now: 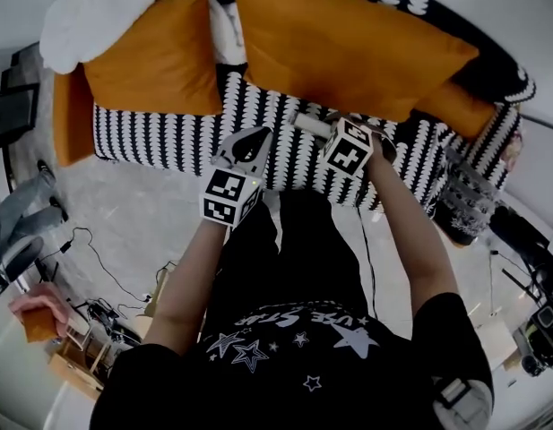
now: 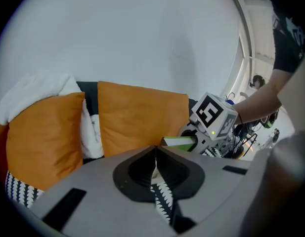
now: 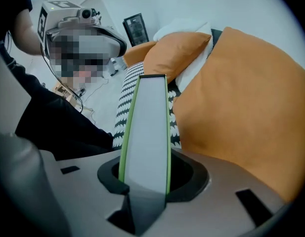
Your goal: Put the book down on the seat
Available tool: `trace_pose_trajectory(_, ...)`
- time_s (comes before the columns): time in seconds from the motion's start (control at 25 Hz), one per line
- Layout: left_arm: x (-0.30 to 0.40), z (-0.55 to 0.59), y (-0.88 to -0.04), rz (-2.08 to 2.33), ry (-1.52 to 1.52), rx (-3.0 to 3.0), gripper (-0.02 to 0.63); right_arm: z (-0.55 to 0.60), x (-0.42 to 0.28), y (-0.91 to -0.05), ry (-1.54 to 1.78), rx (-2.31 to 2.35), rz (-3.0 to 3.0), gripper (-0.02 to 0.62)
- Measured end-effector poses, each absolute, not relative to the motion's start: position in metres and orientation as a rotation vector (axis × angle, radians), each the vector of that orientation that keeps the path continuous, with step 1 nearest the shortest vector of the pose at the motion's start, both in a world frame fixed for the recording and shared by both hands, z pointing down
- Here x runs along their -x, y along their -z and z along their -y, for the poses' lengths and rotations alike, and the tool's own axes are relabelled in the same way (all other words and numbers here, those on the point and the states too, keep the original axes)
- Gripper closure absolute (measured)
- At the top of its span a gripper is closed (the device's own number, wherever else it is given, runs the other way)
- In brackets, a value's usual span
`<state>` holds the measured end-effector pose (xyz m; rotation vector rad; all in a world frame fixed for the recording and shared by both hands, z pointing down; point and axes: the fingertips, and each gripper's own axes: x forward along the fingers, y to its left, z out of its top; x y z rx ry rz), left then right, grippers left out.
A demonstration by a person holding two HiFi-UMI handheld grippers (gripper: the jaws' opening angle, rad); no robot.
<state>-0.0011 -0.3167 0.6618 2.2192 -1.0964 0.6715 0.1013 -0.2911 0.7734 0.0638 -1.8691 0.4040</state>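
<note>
The book (image 3: pixel 146 127), green-covered with white page edges, stands on edge between the jaws of my right gripper (image 3: pixel 145 179), which is shut on it. In the head view the book (image 1: pixel 310 124) shows as a pale sliver over the front of the black-and-white patterned seat (image 1: pixel 267 106), just ahead of the right gripper (image 1: pixel 328 133). My left gripper (image 1: pixel 251 138) hangs over the seat's front edge to the book's left, shut, nothing held. In the left gripper view its tips (image 2: pixel 155 149) meet, and the book (image 2: pixel 181 143) shows beyond them in the right gripper (image 2: pixel 194 138).
Two orange cushions (image 1: pixel 159 56) (image 1: pixel 348 43) lean on the sofa back, with a white blanket (image 1: pixel 106 7) at the left end. A striped bag (image 1: pixel 464 200) stands right of the sofa. Cables lie on the floor (image 1: pixel 124 231); another person's hand (image 1: pixel 30 316) is at lower left.
</note>
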Motion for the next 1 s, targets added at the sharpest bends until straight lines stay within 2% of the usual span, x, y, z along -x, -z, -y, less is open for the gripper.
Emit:
trace_pose_trajectory(0.4,0.007,0.323,-0.673,1.098,-0.675,-2.207,0.595,0.311,-0.105,-0.78,-0.353,0.033,1.812,0.446)
trace_pose_trajectory(0.52,0.006,0.329,-0.672,1.099,-0.672,-2.213,0.595,0.322,-0.106,-0.777,-0.282,-0.027,1.846,0.412)
trace_pose_trajectory(1.0,0.003,0.323,-0.658,1.071,-0.663,-2.247,0.595,0.358,-0.104,-0.743,-0.158,-0.271,1.918,0.367)
